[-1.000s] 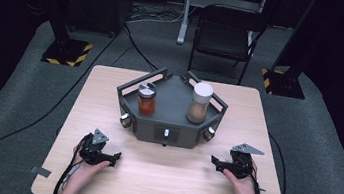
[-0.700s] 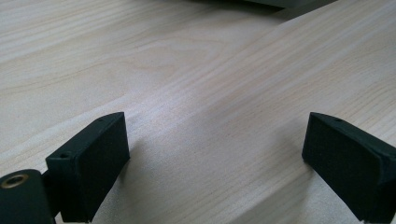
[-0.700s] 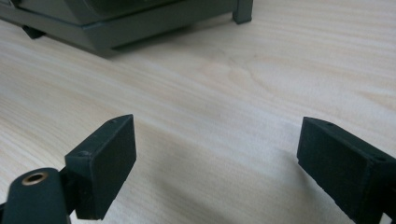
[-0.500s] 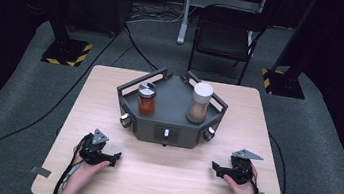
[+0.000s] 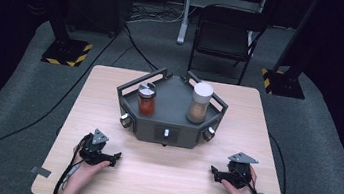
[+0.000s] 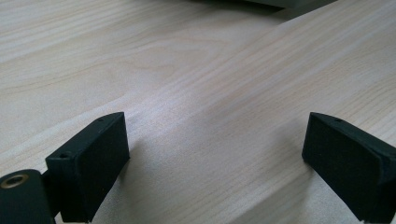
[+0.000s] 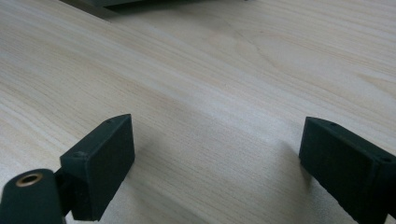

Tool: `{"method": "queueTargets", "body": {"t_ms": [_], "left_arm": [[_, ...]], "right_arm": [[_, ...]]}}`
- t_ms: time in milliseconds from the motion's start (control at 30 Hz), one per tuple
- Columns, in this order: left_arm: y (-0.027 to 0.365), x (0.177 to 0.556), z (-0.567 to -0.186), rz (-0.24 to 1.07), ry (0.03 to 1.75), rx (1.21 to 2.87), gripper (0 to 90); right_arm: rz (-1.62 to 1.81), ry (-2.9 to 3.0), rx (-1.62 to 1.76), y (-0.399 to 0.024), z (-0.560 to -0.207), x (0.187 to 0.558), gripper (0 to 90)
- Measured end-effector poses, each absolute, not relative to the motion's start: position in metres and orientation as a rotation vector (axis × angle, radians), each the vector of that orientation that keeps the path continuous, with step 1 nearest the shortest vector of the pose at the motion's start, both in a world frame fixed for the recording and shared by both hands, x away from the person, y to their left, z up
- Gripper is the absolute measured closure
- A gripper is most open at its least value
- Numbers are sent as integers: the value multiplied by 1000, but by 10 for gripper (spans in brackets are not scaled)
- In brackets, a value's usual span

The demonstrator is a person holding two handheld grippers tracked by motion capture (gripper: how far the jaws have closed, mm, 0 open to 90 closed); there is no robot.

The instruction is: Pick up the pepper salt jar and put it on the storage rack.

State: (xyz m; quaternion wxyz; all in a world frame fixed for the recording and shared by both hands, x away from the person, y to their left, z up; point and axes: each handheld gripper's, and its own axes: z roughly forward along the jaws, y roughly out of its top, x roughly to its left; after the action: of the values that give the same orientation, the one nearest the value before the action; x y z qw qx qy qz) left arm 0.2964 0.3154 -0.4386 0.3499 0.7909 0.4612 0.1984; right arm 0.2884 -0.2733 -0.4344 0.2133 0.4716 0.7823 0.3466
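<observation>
Jars on the dark tray (image 5: pixel 168 127) at twelve o'clock, red-filled jar (image 5: pixel 146 99) left of brown-filled jar (image 5: pixel 200 103), sit well apart from the left gripper (image 5: pixel 115 157) at seven o'clock and right gripper (image 5: pixel 213 171) at five, both wide-jawed, empty, over the table (image 5: pixel 164 181), the right one's jaws having just been opening.

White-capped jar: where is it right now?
High view: the white-capped jar stands upright on the right side of the dark tray at the table's middle, with the red-filled jar to its left.
</observation>
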Motion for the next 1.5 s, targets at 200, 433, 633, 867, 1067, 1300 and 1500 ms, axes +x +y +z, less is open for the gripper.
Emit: {"method": "queueTargets", "body": {"t_ms": [200, 433, 633, 867, 1067, 1300, 1500], "left_arm": [[315, 296, -439, 514, 1195, 2049, 68], [314, 297, -438, 515, 1194, 2056, 60], [315, 297, -438, 513, 1194, 2053, 58], [314, 297, -438, 514, 1195, 2053, 58], [315, 297, -438, 513, 1194, 2053, 58], [314, 297, -438, 513, 1195, 2053, 58], [315, 297, -438, 513, 1195, 2053, 58]], "right_arm": [[962, 2177, 1307, -273, -434, 289, 87], [961, 2180, 1305, -273, -434, 289, 83], [960, 2181, 1303, -273, -434, 289, 82], [960, 2181, 1303, -273, -434, 289, 82], [960, 2181, 1303, -273, -434, 289, 82], [960, 2181, 1303, -273, -434, 289, 81], [960, 2181, 1303, -273, -434, 289, 82]]}}
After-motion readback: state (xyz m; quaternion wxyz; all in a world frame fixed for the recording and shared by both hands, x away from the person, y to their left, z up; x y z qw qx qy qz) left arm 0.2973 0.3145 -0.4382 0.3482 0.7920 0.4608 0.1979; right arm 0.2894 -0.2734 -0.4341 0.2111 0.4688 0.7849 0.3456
